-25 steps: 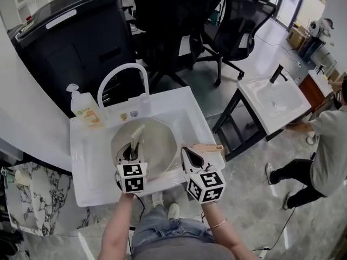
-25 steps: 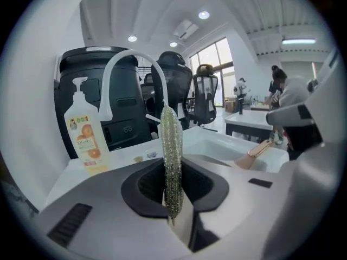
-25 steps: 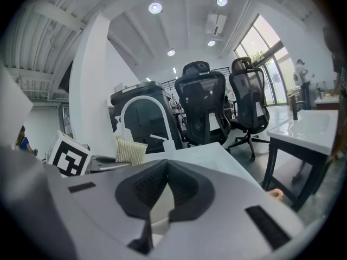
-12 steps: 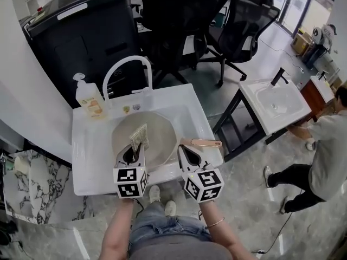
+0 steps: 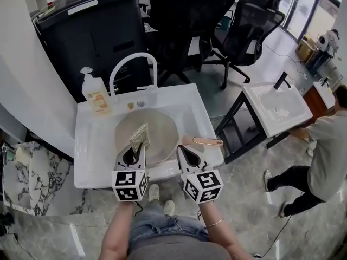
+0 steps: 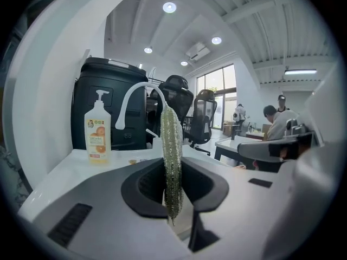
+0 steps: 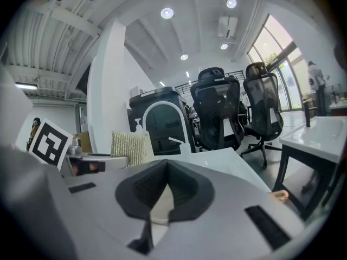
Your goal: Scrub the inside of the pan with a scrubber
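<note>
Office-like showroom; swivel chairs (image 5: pixel 238 26); freestanding sinks (image 5: pixel 87 145); ceiling spotlights (image 6: pixel 169 7).

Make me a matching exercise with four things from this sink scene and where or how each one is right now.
Things:
1. scrubber
2. pan
3. soap bottle
4. right tongs

States:
A. left of the faucet
B. shut, holding nothing
C. lying in the sink
D. clamped in the left tongs

Pairs: 1-D, 2-C, 3-A, 4-B
</note>
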### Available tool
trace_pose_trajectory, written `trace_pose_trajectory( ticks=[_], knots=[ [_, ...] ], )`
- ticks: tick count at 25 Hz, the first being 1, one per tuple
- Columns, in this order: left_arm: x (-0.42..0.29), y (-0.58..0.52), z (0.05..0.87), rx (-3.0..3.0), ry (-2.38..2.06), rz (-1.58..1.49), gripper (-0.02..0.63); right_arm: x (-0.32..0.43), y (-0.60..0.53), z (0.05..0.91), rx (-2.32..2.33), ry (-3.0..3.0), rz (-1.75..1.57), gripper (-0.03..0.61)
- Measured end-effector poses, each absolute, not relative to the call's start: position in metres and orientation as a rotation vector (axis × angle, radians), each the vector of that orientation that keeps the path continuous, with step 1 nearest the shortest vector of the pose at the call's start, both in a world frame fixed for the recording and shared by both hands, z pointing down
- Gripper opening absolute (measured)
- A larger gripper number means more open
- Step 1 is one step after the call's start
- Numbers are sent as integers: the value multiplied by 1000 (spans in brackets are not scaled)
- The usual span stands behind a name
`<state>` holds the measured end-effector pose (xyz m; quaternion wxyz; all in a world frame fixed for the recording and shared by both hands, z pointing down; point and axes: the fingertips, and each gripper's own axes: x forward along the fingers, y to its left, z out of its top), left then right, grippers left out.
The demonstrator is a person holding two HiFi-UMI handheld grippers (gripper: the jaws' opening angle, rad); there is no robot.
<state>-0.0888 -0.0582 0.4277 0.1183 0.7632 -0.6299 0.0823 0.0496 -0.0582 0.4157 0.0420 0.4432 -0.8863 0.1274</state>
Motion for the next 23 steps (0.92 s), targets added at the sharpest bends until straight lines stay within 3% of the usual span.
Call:
trace_pose_trajectory(
  ticks=[23],
  knots=[
    [-95,-38,415,2244,-1886,181,66,40,-51,416,1320,-2727,378,9]
  ],
)
